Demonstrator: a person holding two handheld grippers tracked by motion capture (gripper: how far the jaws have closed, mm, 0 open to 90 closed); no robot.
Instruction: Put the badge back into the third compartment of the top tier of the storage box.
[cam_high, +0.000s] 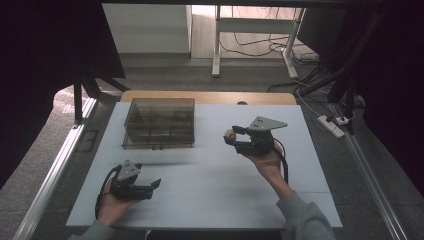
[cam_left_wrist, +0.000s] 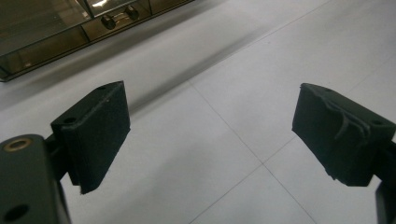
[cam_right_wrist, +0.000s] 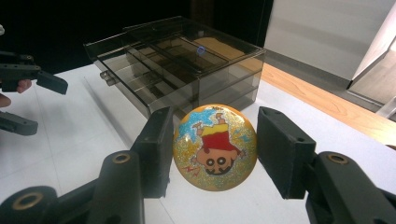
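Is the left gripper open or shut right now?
Open: the left gripper has its jaws spread wide apart, with bare white table between them.

Smoked drawer box (cam_high: 159, 123) on white table (cam_high: 210, 185).

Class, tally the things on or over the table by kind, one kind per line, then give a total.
Tongs: 2, left and right
Ball: 1
Drawer box: 1
Total: 4
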